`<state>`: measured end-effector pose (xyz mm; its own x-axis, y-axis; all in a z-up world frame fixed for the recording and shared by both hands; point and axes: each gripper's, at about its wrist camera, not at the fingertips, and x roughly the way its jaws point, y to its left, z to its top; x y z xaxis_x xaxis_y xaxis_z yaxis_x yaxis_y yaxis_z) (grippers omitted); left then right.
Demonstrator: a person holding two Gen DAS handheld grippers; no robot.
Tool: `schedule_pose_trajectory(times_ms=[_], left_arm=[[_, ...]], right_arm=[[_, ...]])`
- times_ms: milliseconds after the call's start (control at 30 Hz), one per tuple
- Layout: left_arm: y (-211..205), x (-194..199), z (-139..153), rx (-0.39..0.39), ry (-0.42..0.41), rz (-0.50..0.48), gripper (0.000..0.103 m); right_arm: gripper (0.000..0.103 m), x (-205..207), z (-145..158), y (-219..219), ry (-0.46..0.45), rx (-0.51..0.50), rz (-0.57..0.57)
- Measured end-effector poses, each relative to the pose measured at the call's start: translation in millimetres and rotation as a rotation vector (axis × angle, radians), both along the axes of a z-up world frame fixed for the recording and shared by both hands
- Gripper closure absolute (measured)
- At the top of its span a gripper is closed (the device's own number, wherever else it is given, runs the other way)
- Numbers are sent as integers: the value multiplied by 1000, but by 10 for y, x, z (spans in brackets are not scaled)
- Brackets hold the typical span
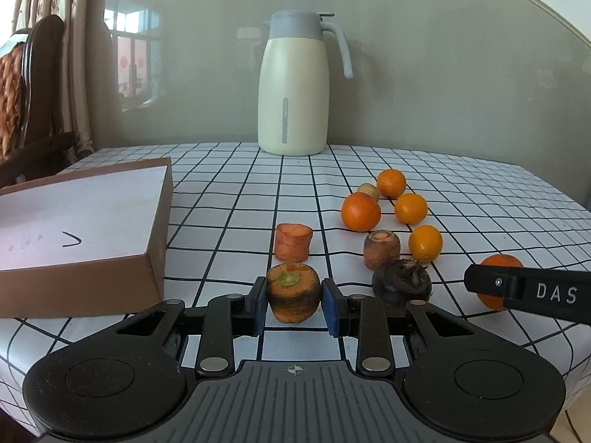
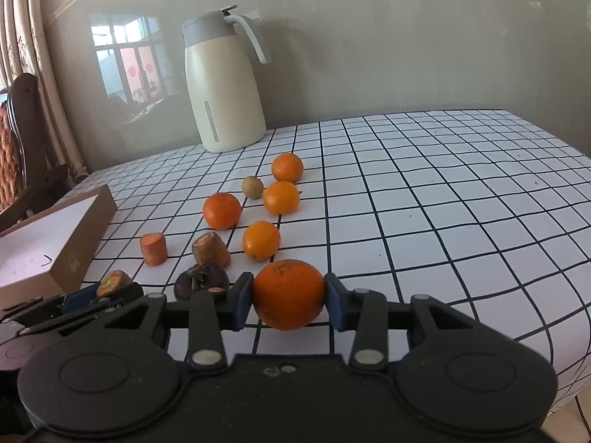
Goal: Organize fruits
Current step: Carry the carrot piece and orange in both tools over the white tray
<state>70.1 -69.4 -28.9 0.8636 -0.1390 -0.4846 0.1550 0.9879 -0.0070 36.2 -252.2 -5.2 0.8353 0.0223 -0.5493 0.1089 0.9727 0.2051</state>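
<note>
My left gripper is shut on a carrot stump with a green-centred top, low over the checked tablecloth. My right gripper is shut on a large orange. In the left wrist view that orange shows behind the right gripper's black finger. Loose on the cloth lie a carrot chunk, a brownish carrot end, a dark shrivelled fruit, several oranges and a small tan fruit. A shallow brown box with a white inside stands at the left.
A cream thermos jug stands at the back by the wall. A wooden chair and curtains are beyond the table's left edge. The tablecloth stretches bare to the right in the right wrist view.
</note>
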Motion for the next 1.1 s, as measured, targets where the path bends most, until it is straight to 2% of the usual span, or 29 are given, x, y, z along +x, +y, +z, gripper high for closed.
schedule_pose_trajectory(times_ms=[700,1100], left_arm=[[390,-370,198,-14,-58,11,72],[860,-578,333,-32,-101,76,72]], right_arm=[[71,-293,171,400,-81,-60,149],[71,-370,260,711,-137,-41,247]])
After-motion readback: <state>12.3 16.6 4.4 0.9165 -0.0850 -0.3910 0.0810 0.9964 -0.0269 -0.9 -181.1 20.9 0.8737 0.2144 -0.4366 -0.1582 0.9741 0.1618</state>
